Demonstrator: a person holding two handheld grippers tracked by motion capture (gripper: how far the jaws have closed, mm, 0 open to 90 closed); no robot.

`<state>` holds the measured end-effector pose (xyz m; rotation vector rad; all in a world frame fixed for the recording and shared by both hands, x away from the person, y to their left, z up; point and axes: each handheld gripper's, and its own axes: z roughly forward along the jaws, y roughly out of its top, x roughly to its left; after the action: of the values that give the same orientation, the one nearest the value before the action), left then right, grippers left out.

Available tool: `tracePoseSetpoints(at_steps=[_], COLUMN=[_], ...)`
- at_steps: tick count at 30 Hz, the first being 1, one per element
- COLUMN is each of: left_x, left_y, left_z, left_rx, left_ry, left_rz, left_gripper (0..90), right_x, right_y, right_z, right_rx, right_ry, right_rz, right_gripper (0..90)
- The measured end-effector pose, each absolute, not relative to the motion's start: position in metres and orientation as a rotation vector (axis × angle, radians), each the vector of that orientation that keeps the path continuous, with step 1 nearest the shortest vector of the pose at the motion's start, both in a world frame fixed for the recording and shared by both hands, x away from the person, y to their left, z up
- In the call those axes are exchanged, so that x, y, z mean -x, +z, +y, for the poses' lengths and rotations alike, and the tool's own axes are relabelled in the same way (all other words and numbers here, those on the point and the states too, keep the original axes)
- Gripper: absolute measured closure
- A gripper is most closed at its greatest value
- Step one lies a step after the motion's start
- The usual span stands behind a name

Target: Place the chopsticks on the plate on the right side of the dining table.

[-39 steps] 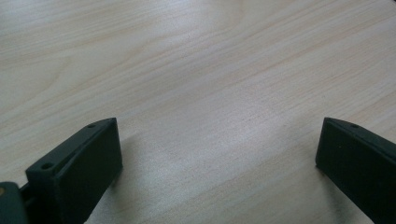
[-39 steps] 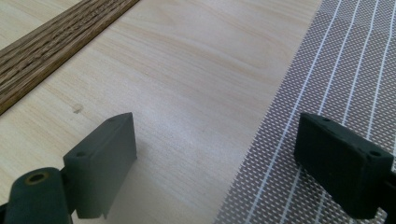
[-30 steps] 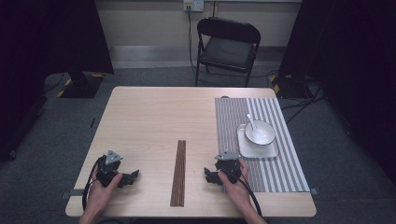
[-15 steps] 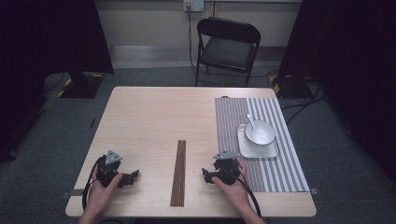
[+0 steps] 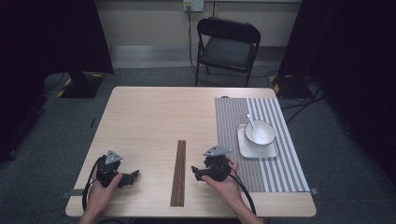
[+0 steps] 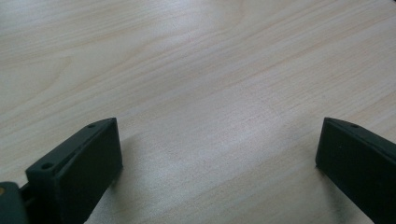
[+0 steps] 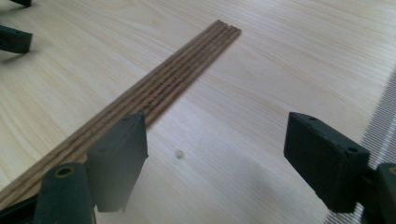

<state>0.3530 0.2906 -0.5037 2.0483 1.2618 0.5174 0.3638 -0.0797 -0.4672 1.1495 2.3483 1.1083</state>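
Here, a row of dark wooden chopsticks [image 5: 178, 172] is lying lengthwise on the pale wooden table [image 5: 149, 116], near its front edge, and everything else is sitting around that row. To its left, well apart from it, the left gripper [image 5: 132, 176] is resting low over the table in the person's left hand [image 5: 100, 191], pointing toward the chopsticks. In the left gripper view its two black jaws are standing wide apart with bare wood between them. To the right of the chopsticks, near them, the right gripper [image 5: 194, 172] is sitting in the person's right hand [image 5: 226, 182], also aimed at the row. In the right gripper view its jaws are spread wide, holding nothing, and the chopsticks [image 7: 154, 93] are running diagonally just beside the left jaw. Farther right of the chopsticks, a grey striped placemat [image 5: 271, 168] is covering that side of the table, and on it a square white plate [image 5: 247, 150] is carrying a white bowl [image 5: 261, 135] with a white spoon [image 5: 251, 122] leaning in it. Beyond the far end of the chopsticks, past the table, a black folding chair [image 5: 226, 46] is standing on the floor.
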Motion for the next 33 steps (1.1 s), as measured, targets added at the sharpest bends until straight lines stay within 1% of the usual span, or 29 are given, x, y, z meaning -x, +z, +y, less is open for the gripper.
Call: tracePoseSetpoints(at_steps=[12,16,17,22,33], left_x=[-0.353,-0.353,-0.353,-0.353,-0.353], left_y=[-0.504,-0.504,-0.504,-0.504,-0.504], left_z=[0.291,0.291,0.291,0.291,0.291], left_rx=[-2.048,-2.049,-2.048,-2.048,-2.048], left_ry=[0.518,0.518,0.517,0.518,0.518], left_rz=[1.262,1.262,1.262,1.262,1.262], left_gripper=[0.0,0.0,0.0,0.0,0.0], right_x=[-0.365,-0.364,-0.364,-0.364,-0.361], right_y=[-0.476,-0.481,-0.483,-0.488,-0.49], right_z=[-0.053,-0.046,-0.045,-0.04,-0.038], right_rx=[-1.105,-1.09,-1.086,-1.089,-1.086], right_ry=[1.089,1.072,1.065,1.041,1.037], right_rz=[2.43,2.45,2.456,2.461,2.461], right_gripper=[22.2,24.4,26.5,29.5,30.5])
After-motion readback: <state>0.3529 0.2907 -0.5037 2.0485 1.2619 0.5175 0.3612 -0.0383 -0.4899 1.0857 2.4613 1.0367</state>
